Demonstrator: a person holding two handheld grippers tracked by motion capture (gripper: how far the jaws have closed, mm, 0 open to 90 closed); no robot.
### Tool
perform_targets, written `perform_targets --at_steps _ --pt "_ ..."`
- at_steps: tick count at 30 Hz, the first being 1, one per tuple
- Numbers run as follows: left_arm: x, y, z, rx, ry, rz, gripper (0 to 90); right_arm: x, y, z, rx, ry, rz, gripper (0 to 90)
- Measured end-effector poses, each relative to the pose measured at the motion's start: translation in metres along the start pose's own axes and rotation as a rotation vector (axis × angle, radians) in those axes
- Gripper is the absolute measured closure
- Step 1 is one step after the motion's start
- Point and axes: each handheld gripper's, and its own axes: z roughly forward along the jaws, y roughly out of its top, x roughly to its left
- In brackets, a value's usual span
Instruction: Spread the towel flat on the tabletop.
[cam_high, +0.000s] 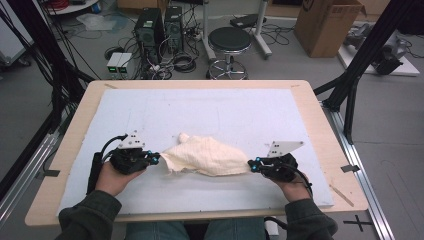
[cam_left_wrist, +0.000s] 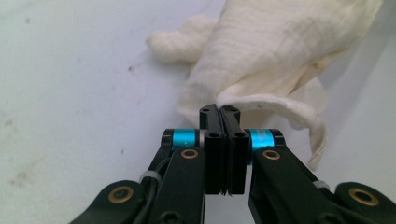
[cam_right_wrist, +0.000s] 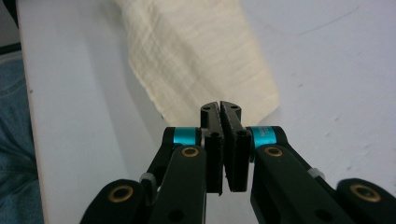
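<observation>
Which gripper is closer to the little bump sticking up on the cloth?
Left. The left gripper pinches the cloth's edge just below the bump; the right gripper pinches the far end.

floor: grey, cable clutter (cam_high: 170, 62) | black round stool (cam_high: 229, 40) | two black PC towers (cam_high: 159, 27) | brown cardboard box (cam_high: 325, 25) | light wooden desk (cam_high: 320, 120), white mat (cam_high: 225, 110)

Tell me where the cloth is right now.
In the high view the cloth lies bunched on the white mat, near its front edge, stretched between the left gripper and the right gripper, each shut on one end.
</observation>
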Motion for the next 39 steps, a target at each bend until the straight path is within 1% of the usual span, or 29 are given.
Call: perform_targets --at_steps 1,2,3,4,5,6,7,9,10,11,13,14,16,17,18,19,20,23,25,27,28,29,30,31,32,34,35,37,39 --pt "0.004 -0.004 0.003 0.012 -0.006 -0.017 88.1 0.0 0.0 0.0 0.0 0.0 0.0 87.9" --pt "0.007 -0.007 0.006 0.029 -0.004 -0.026 86.2 0.0 -0.005 0.01 0.039 0.016 0.003 87.8" --pt "0.009 -0.01 0.008 0.039 0.005 -0.036 86.2 0.0 -0.005 0.01 0.039 0.016 0.003 87.8" --pt "0.013 -0.015 0.009 0.026 -0.003 -0.072 80.7 0.001 -0.009 0.019 0.073 0.039 0.0 86.6" --pt "0.013 -0.015 0.009 0.026 -0.003 -0.072 77.3 0.002 -0.01 0.021 0.084 0.042 -0.009 84.9" --pt "0.014 -0.016 0.008 0.023 -0.002 -0.081 73.6 0.002 -0.009 0.022 0.085 0.047 -0.009 82.9" --pt "0.015 -0.017 0.006 0.011 0.003 -0.093 72.8 0.002 -0.008 0.021 0.07 0.055 -0.013 80.0" --pt "0.014 -0.016 0.001 -0.025 -0.016 -0.093 71.9 0.002 -0.007 0.019 0.056 0.062 -0.009 77.9" --pt "0.012 -0.015 -0.001 -0.039 -0.029 -0.089 70.1 0.002 -0.006 0.018 0.04 0.062 -0.005 76.6" --pt "0.009 -0.013 -0.002 -0.046 -0.043 -0.071 68.2 0.002 -0.004 0.015 0.013 0.066 -0.009 72.9" --pt "0.002 -0.012 -0.002 -0.053 -0.067 -0.053 67.1 0.002 -0.003 0.015 0.008 0.067 -0.011 72.0" --pt "-0.002 -0.011 -0.001 -0.055 -0.088 -0.042 65.2 0.002 -0.003 0.016 -0.003 0.085 -0.014 69.2" --pt "-0.01 -0.011 0.003 -0.052 -0.122 -0.01 63.7 0.005 -0.003 0.019 0.004 0.105 -0.02 67.0" --pt "-0.014 -0.011 0.006 -0.055 -0.137 -0.006 62.6 0.006 -0.003 0.021 0.012 0.112 -0.021 65.3" --pt "-0.018 -0.012 0.01 -0.048 -0.151 -0.002 61.9 0.007 -0.004 0.024 0.021 0.118 -0.026 63.9" --pt "-0.023 -0.012 0.017 -0.005 -0.152 0.038 60.8 0.007 -0.004 0.027 0.028 0.121 -0.027 62.4" --pt "-0.023 -0.012 0.017 -0.005 -0.152 0.038 60.3 0.007 -0.004 0.027 0.028 0.121 -0.027 62.4" --pt "-0.028 -0.013 0.027 0.049 -0.165 0.064 58.6 0.01 -0.005 0.033 0.049 0.133 -0.032 59.4" --pt "-0.03 -0.013 0.033 0.076 -0.17 0.075 57.3 0.01 -0.005 0.037 0.076 0.132 -0.039 58.7" --pt "-0.03 -0.014 0.039 0.103 -0.171 0.08 57.2 0.011 -0.006 0.041 0.101 0.132 -0.039 59.2" --pt "-0.028 -0.014 0.041 0.121 -0.176 0.08 57.5 0.011 -0.006 0.043 0.097 0.124 -0.053 61.4" --pt "-0.028 -0.015 0.044 0.136 -0.172 0.078 57.5 0.011 -0.006 0.043 0.097 0.124 -0.053 61.4" --pt "-0.028 -0.016 0.046 0.146 -0.17 0.08 59.8 0.01 -0.007 0.043 0.091 0.121 -0.044 65.6" --pt "-0.028 -0.016 0.048 0.141 -0.166 0.09 59.8 0.01 -0.007 0.043 0.091 0.121 -0.044 65.6" --pt "-0.028 -0.016 0.048 0.139 -0.155 0.096 61.9 0.009 -0.008 0.043 0.09 0.123 -0.039 67.8" --pt "-0.03 -0.016 0.049 0.135 -0.124 0.112 69.9 0.008 -0.008 0.044 0.088 0.108 -0.041 72.5" --pt "-0.029 -0.015 0.049 0.133 -0.12 0.116 73.8 0.007 -0.008 0.044 0.088 0.104 -0.041 74.4" --pt "-0.027 -0.015 0.049 0.136 -0.113 0.108 80.2 0.006 -0.008 0.044 0.084 0.098 -0.035 78.3" --pt "-0.025 -0.015 0.048 0.134 -0.12 0.107 84.4 0.006 -0.008 0.043 0.087 0.094 -0.041 84.7"
